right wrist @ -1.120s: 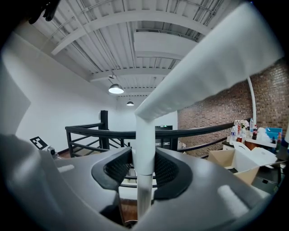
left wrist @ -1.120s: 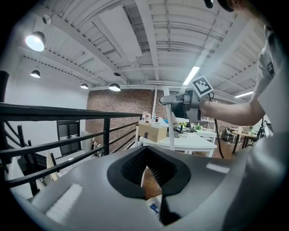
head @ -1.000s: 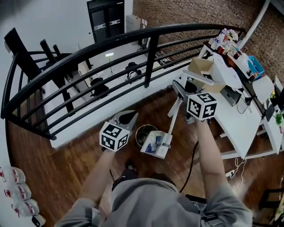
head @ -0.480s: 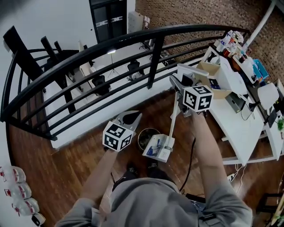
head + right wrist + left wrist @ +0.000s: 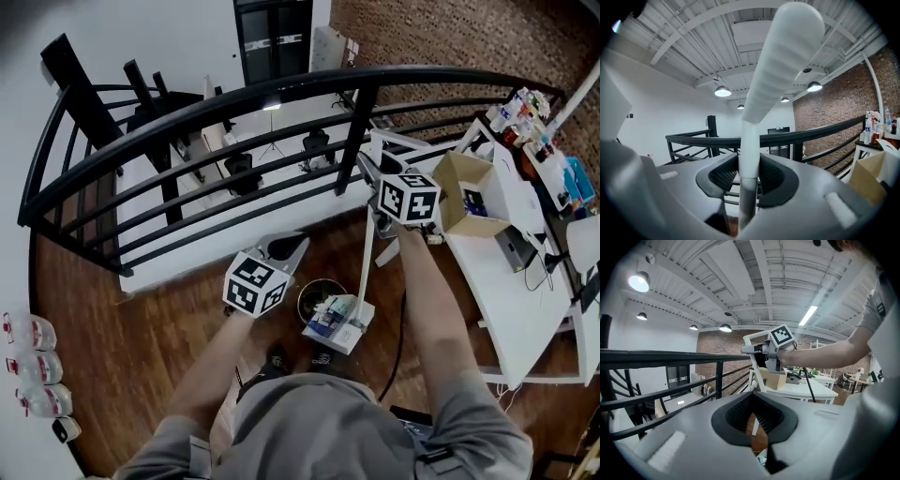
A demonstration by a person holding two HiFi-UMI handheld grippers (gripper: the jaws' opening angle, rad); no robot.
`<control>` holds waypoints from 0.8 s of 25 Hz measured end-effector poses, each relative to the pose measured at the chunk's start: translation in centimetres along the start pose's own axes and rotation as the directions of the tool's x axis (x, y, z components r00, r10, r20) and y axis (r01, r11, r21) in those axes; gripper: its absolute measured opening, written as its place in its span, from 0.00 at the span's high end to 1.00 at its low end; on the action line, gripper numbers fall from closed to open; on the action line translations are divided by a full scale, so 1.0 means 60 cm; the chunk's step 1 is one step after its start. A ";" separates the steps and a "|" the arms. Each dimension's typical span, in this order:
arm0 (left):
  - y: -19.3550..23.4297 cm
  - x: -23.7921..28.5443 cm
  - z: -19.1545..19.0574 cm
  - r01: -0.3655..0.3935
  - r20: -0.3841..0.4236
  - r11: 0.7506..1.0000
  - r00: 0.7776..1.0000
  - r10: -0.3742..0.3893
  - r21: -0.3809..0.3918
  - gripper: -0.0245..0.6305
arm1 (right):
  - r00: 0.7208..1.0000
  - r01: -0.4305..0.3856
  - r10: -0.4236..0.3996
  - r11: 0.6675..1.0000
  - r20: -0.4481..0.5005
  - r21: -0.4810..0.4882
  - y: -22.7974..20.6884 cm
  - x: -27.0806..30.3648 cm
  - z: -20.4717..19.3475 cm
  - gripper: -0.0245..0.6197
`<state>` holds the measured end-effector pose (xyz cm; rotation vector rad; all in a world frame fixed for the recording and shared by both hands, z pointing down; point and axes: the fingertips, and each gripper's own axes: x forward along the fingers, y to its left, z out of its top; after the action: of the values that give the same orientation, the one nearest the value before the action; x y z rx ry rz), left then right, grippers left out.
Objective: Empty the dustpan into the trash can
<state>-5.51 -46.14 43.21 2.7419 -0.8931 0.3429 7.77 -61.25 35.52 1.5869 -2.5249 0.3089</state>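
A white long-handled dustpan with blue and white litter in it sits low over the wood floor, its edge against the round dark trash can. Its handle rises to my right gripper, which is shut on the upper end; the pole stands between the pads in the right gripper view. My left gripper hovers just left of the can, open, with nothing between its jaws. The left gripper view shows the right gripper and a corner of the dustpan.
A black metal railing curves across just beyond the can. A white table with an open cardboard box stands at the right. A black cable lies on the floor. Bottles line the far left.
My right gripper has carried the handle's top left, away from the cardboard box, so the pole stands more upright. The dustpan stays beside the can. The left gripper shifted slightly.
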 end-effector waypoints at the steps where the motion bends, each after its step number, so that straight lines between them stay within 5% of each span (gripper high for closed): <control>1: 0.001 0.002 -0.001 -0.008 -0.002 1.000 1.000 0.008 -0.003 0.95 | 1.000 -0.006 0.006 1.000 -0.001 0.002 -0.002 0.007 -0.001 0.77; 20: 0.031 0.046 -0.005 -0.106 -0.015 0.993 0.994 0.106 -0.041 0.95 | 0.998 -0.057 0.058 0.998 -0.036 0.038 -0.059 0.096 -0.017 0.77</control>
<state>-4.51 -49.00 44.56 2.6570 -1.0332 0.3567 8.46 -67.51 38.19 1.5092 -2.5549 0.3902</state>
